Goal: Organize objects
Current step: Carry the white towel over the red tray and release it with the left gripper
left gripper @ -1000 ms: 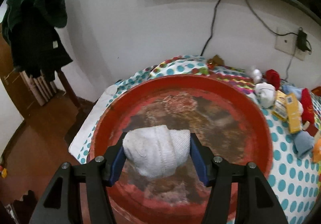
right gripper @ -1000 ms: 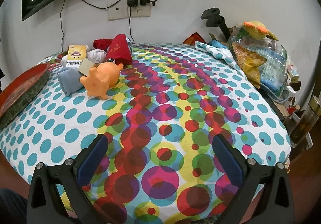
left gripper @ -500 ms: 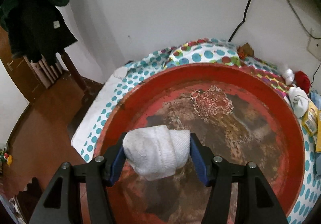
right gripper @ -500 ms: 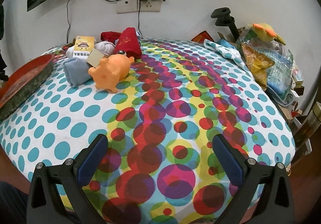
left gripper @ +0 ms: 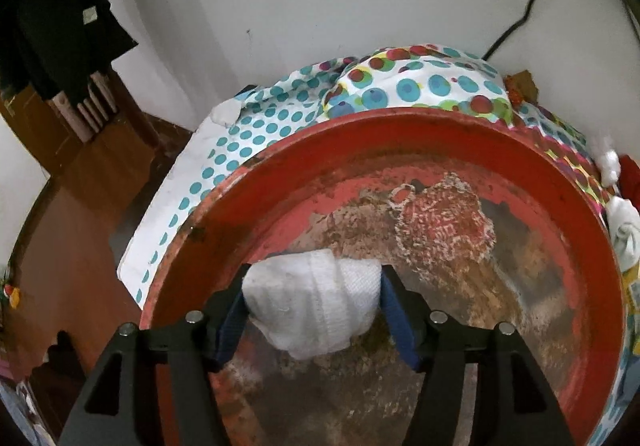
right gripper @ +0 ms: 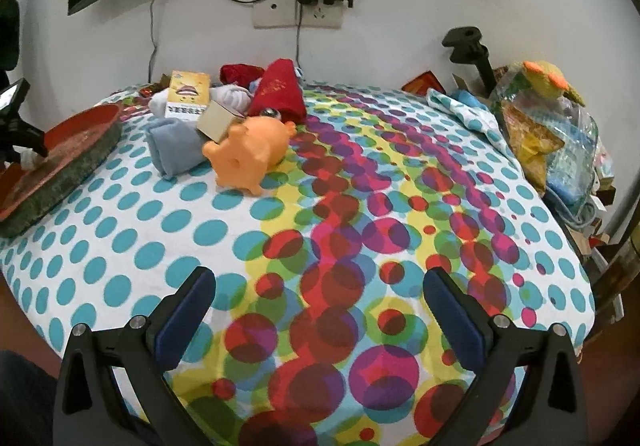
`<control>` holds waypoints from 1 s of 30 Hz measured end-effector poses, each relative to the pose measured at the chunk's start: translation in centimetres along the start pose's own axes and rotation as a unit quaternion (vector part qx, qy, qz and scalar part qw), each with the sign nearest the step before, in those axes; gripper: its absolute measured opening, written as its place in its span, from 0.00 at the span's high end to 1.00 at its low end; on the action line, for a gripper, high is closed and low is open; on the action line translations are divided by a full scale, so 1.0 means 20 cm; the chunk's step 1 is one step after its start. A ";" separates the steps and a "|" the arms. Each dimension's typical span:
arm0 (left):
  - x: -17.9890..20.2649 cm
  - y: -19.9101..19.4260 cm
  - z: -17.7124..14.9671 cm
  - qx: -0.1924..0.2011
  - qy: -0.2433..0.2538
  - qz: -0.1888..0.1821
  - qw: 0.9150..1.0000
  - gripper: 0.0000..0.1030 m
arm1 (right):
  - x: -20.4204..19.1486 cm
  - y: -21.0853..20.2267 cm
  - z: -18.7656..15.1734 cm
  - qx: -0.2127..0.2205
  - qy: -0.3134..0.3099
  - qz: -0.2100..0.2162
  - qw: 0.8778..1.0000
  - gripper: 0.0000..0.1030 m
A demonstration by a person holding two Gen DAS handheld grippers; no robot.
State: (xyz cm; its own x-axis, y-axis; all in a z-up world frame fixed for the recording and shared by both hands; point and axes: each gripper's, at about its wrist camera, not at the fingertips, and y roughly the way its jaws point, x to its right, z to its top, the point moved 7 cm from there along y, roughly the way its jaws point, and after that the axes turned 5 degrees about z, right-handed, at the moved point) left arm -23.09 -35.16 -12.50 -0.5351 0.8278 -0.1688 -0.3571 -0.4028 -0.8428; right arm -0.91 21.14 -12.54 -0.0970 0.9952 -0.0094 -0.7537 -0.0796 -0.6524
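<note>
My left gripper (left gripper: 314, 292) is shut on a rolled white sock (left gripper: 312, 302) and holds it over the near left part of a worn round red tray (left gripper: 400, 134). The tray also shows at the left edge of the right wrist view (right gripper: 60, 154). My right gripper (right gripper: 318, 288) is open and empty above the polka-dot cloth (right gripper: 340, 230). Beyond it lie an orange toy pig (right gripper: 250, 152), a folded light-blue cloth (right gripper: 174, 146), a yellow box (right gripper: 188, 94), a red pouch (right gripper: 280, 90) and white socks (right gripper: 236, 96).
A wall with a socket and cables (right gripper: 298, 12) stands behind the table. Bags and clutter (right gripper: 560, 134) pile at the right edge. The table's left edge drops to a brown floor (left gripper: 68, 246). Dark clothes (left gripper: 52, 18) hang at the far left.
My left gripper has moved forward and down over the tray with the sock, so the tray fills more of its view. My right gripper has shifted slightly closer to the objects.
</note>
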 end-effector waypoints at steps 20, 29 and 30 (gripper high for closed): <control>-0.18 -0.37 -0.02 0.074 -0.027 -0.022 0.997 0.00 | -0.06 -0.14 0.02 0.007 0.022 0.032 0.999 0.00; -0.22 -0.55 -0.22 0.124 -0.009 -0.047 0.991 0.00 | -0.19 -0.16 0.03 0.005 -0.004 0.038 0.999 0.00; -0.22 -0.57 -0.25 0.127 -0.008 -0.051 0.991 0.00 | -0.20 -0.16 0.03 0.004 -0.006 0.037 0.999 0.00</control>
State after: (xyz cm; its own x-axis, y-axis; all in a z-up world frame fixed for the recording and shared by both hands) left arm -12.91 -32.24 -4.79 -0.4973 0.8639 -0.0794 -0.5906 -0.4042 -0.6984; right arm 1.46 17.41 -10.00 -0.1607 0.9859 -0.0475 -0.7498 -0.1532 -0.6437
